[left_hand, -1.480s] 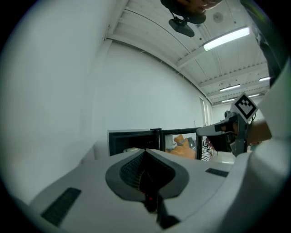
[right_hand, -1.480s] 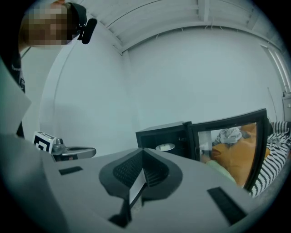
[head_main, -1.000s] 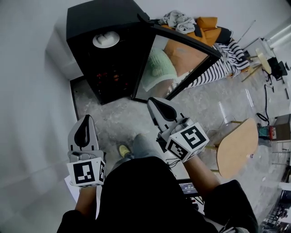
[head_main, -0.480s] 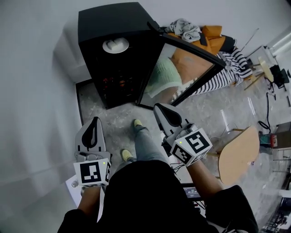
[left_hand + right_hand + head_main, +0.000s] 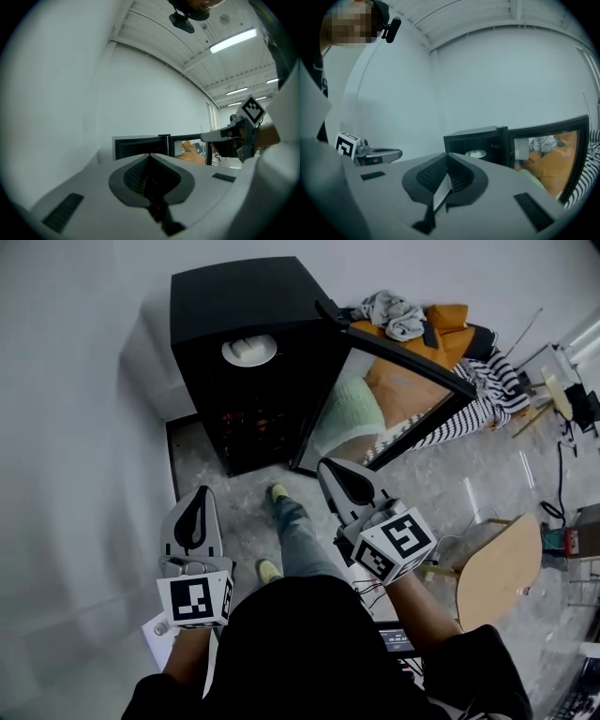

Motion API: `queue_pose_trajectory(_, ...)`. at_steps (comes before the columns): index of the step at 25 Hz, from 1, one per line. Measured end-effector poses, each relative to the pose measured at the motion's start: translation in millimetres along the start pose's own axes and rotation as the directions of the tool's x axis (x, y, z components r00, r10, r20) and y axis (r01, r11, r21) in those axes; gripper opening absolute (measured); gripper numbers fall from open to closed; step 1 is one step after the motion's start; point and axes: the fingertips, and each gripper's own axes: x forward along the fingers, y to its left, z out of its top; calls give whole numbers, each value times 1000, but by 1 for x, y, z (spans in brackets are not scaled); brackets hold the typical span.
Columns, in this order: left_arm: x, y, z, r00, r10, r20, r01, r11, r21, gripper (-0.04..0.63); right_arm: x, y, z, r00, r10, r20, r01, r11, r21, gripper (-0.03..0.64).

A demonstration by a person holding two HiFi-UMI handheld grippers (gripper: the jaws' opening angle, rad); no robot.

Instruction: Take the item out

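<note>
A black cabinet [image 5: 239, 296] stands on the floor ahead, its glass door [image 5: 412, 381] swung open to the right. Inside, on an upper shelf, lies a white dish [image 5: 249, 350]; something reddish [image 5: 251, 418] shows on a lower shelf. My left gripper [image 5: 193, 510] is held level at the lower left, short of the cabinet, shut and empty. My right gripper [image 5: 340, 478] sits near the door's lower edge, also shut with nothing held. The right gripper view shows the cabinet [image 5: 473, 136], the dish [image 5: 476, 153] and the door [image 5: 548, 150] beyond the closed right gripper [image 5: 447, 158].
A pile of orange, grey and striped cloth [image 5: 422, 320] lies behind the door. A round wooden table [image 5: 492, 563] is at the right. A white wall runs along the left, with a pale unit [image 5: 150, 352] beside the cabinet. The person's leg and shoes [image 5: 278, 493] are between the grippers.
The person has stepped forward, so the cabinet sits lower and nearer in the head view. Both grippers travelled along with the step and stayed shut.
</note>
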Motion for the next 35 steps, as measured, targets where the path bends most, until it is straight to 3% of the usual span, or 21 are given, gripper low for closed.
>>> queue_pose_trajectory(17,107,22,6,1000,-21,-23,21,1000,0,8,87,-73,5,1000,10,-22,-9,999,52,6)
queue_pose_trajectory(24,159,28,3,997,-62,-52,62,998,7,8,122,-109,9,999,-9,-31,11,997,74,6)
queue_pose_trajectory(35,225,31,-14,989,-98,-110,100,995,7,8,167,-149,-19,994,-6,-105,20,990,139,6)
